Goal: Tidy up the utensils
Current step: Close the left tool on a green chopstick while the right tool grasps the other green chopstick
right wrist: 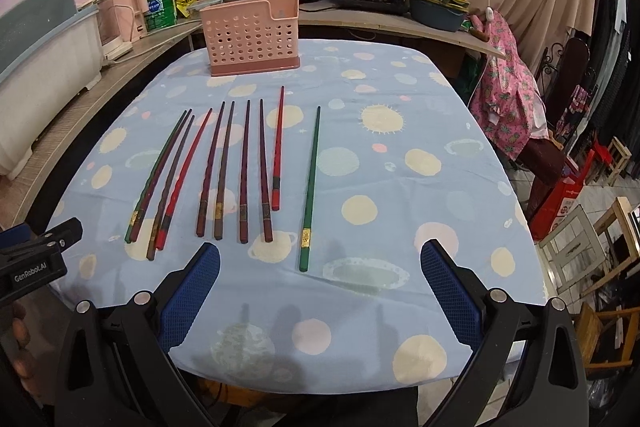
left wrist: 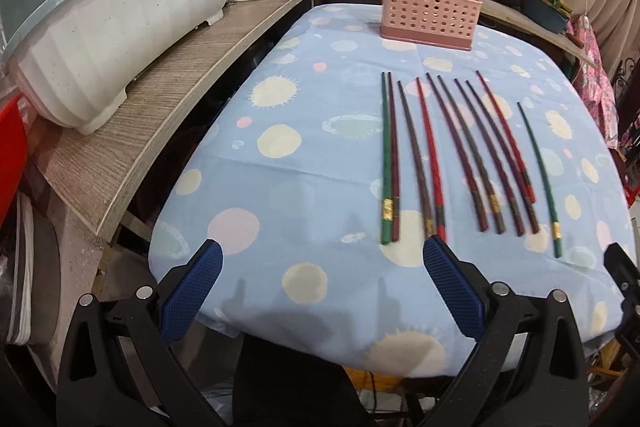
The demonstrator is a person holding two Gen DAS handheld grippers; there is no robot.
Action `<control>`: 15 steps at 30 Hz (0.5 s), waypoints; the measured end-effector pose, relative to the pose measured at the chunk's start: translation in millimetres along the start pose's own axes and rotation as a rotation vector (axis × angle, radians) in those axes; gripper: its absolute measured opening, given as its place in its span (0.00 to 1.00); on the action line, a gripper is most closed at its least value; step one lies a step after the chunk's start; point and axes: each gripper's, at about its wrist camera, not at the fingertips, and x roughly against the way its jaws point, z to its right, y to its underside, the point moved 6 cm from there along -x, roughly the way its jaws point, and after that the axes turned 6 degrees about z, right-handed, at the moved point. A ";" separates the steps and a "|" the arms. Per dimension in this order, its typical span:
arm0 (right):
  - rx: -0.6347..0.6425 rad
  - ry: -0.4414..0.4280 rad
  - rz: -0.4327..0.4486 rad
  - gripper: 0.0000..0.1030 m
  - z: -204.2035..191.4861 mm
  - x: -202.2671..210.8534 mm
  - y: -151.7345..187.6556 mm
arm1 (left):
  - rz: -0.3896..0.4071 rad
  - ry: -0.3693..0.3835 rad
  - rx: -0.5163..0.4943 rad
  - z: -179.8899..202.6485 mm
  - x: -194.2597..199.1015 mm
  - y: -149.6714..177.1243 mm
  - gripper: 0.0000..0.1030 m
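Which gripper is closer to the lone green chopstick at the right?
Right. The lone green chopstick ends just ahead of the right gripper; the left gripper sits further left.

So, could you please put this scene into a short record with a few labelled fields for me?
surface: table under a blue dotted cloth
utensils: ten chopsticks lying flat in a rough row, tips pointing toward the far edge
colours: mostly dark red-brown, two bright red, two green
outlier: one green chopstick lying apart at the row's right end
holder: pink perforated basket upright at the far edge, no chopsticks in it
left gripper: open, holding nothing, at the near edge
right gripper: open, holding nothing, at the near edge
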 end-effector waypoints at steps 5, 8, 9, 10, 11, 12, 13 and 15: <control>-0.003 0.002 -0.031 0.93 1.6 -17.5 2.9 | 0.005 0.009 -0.009 3.8 -30.6 -8.1 0.93; 0.013 0.009 -0.027 0.93 1.0 -25.1 0.2 | -0.008 0.020 -0.006 6.2 -50.1 -9.6 0.91; 0.018 0.011 -0.027 0.93 1.0 -27.7 -0.9 | -0.013 0.017 -0.009 6.9 -56.5 -9.4 0.91; 0.020 0.014 -0.027 0.93 1.1 -30.0 -2.2 | -0.017 0.016 -0.013 7.8 -60.9 -9.2 0.90; 0.021 0.016 -0.028 0.93 1.2 -32.3 -3.4 | -0.021 0.020 -0.014 8.8 -65.5 -9.2 0.89; 0.020 0.018 -0.028 0.93 1.6 -34.6 -4.7 | -0.022 0.021 -0.014 9.2 -69.0 -9.0 0.89; 0.019 0.019 -0.028 0.93 1.6 -36.2 -6.0 | -0.026 0.019 -0.014 9.8 -72.9 -8.8 0.89; 0.018 0.025 -0.027 0.93 2.4 -38.5 -8.3 | -0.034 0.029 -0.013 12.1 -78.7 -7.9 0.89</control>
